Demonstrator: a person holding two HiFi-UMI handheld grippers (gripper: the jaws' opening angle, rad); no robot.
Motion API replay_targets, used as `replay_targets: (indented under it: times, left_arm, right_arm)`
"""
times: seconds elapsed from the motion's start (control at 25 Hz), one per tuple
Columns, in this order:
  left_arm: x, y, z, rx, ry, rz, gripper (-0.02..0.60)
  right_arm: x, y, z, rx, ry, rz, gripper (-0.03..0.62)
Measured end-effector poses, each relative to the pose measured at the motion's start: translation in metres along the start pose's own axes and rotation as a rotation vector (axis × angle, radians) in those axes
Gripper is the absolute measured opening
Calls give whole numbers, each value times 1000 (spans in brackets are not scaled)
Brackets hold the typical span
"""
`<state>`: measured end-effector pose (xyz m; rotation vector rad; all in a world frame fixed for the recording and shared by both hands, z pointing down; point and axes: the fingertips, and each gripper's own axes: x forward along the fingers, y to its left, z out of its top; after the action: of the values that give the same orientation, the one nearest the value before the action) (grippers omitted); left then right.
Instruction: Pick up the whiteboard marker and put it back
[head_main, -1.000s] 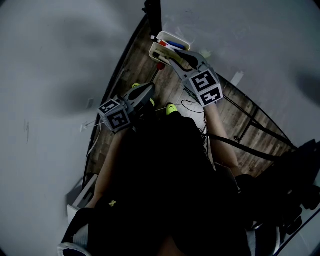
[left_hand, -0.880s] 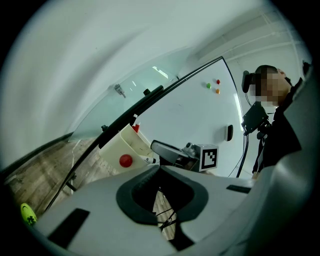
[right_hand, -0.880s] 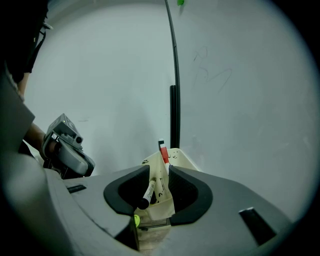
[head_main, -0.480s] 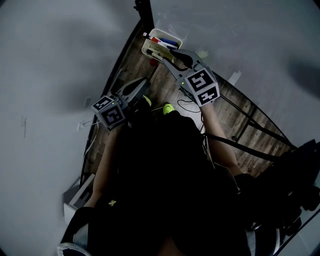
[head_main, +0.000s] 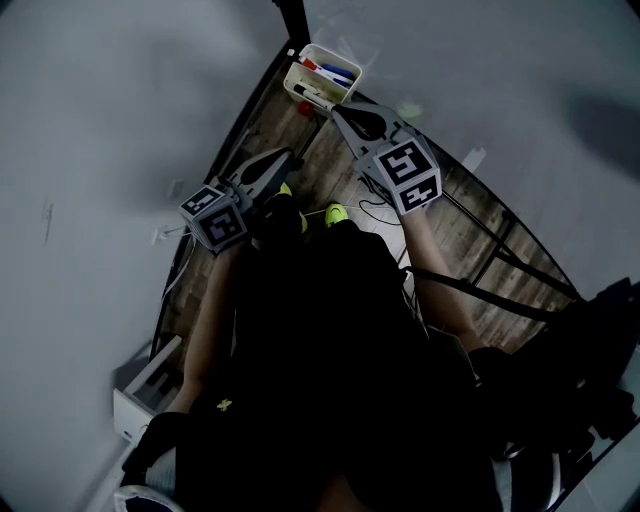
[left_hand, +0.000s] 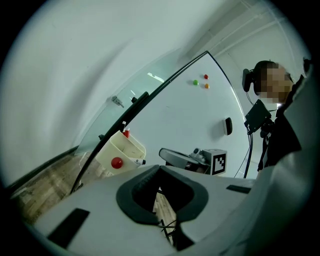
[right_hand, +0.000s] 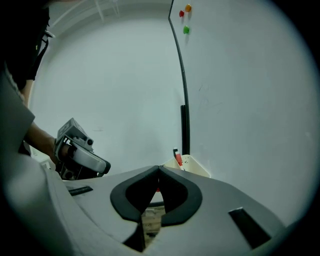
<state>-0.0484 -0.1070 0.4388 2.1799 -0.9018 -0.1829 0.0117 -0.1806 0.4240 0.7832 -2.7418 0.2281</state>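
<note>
In the head view my right claw (head_main: 338, 113) is pinched together and empty, its tips just short of the white tray (head_main: 352, 85) where the markers (head_main: 333, 72) lie. My left claw (head_main: 288, 157) hangs lower, also closed on nothing

In the left gripper view the tray sits against the board's edge, so a shut claw nosing in could, I judge, shove it loose

In the right gripper view a red marker (right_hand: 178, 159) stands beyond my joined jaws; reaching without opening first would likely just knock it aside
</note>
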Motion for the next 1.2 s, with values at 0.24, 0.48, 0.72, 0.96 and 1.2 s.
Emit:
replay_targets:
  times: [0.24, 0.48, 0.72, 0.96, 1.2]
  left_arm:
    - [-6, -4, -3, -8, -3, -9, 6]
    - [-15, -13, -11, -7, 3, -45, 6]
    - [-40, -18, -25, -11, 8, -83, 6]
    - [-73, -26, -31, 13, 27, -119, 6]
    - [-102, -31, -39, 24, 36, -161, 6]
  right_arm:
    - [-5, 11, -7, 19, 13, 4, -6]
    - [-13, 32, -15, 20, 41, -3, -6]
    - [-17, 61, -14, 14, 47, -23, -6]
    - [-26, 93, -6, 10, 31, -76, -6]
    - [-32, 123, -1, -7, 21, -122, -6]
